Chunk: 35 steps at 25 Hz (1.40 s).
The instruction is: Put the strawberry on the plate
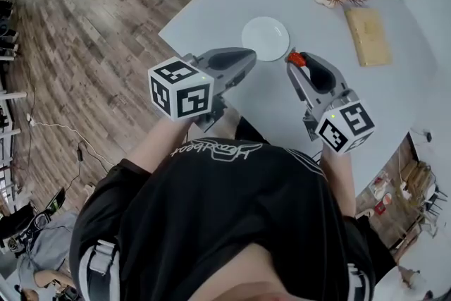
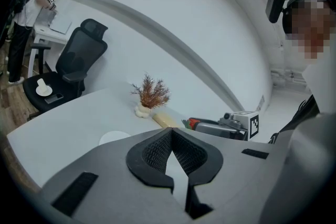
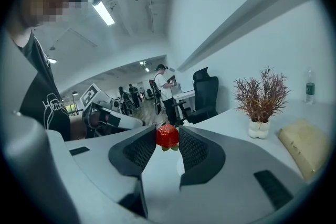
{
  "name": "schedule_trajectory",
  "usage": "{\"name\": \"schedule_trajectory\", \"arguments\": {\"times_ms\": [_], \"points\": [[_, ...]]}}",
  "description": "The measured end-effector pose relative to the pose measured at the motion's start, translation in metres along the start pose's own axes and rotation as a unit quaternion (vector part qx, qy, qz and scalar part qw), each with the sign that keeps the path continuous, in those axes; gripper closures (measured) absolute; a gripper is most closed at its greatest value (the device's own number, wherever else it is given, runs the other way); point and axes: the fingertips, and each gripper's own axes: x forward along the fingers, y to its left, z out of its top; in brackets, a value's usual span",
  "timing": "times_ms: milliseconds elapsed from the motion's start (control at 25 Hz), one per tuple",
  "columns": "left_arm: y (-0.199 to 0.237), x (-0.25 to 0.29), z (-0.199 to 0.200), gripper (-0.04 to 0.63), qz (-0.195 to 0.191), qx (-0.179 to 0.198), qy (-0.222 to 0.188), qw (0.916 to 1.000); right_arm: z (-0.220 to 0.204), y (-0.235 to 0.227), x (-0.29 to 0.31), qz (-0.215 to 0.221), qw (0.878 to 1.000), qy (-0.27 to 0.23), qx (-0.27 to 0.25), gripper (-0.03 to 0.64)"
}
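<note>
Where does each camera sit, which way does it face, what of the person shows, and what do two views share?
Head view: on the head, steeply down at table, plate, left gripper, right gripper; black shirt below.
Left gripper view: on left gripper, along its shut jaws toward plant; person at right.
Right gripper view: on right gripper, along jaws clamping strawberry; shirt at left.
Shared: both gripper views show the plant and the other gripper.
</note>
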Motion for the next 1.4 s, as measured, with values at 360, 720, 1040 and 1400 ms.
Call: {"name": "schedule_trajectory", "arguments": {"times_ms": [360,720,1040,1400], "points": [[0.025,0.012,-0.014,0.588,0.011,-0.025,0.009,0.9996,-0.006,-0.015,0.026,0.011,1.000,0.013,-0.005,0.490],[0.048,0.013,-0.026,0.589,0.029,-0.049,0.014,0.9983,-0.019,-0.030,0.063,0.024,0.999,0.036,-0.017,0.491],[0.071,0.020,-0.037,0.588,0.042,-0.065,0.021,0.9967,-0.049,-0.055,0.101,0.024,0.997,0.075,-0.025,0.490],[0.081,0.026,-0.051,0.588,0.043,-0.076,0.035,0.9956,-0.107,-0.078,0.135,0.004,0.979,0.171,-0.108,0.490]]}}
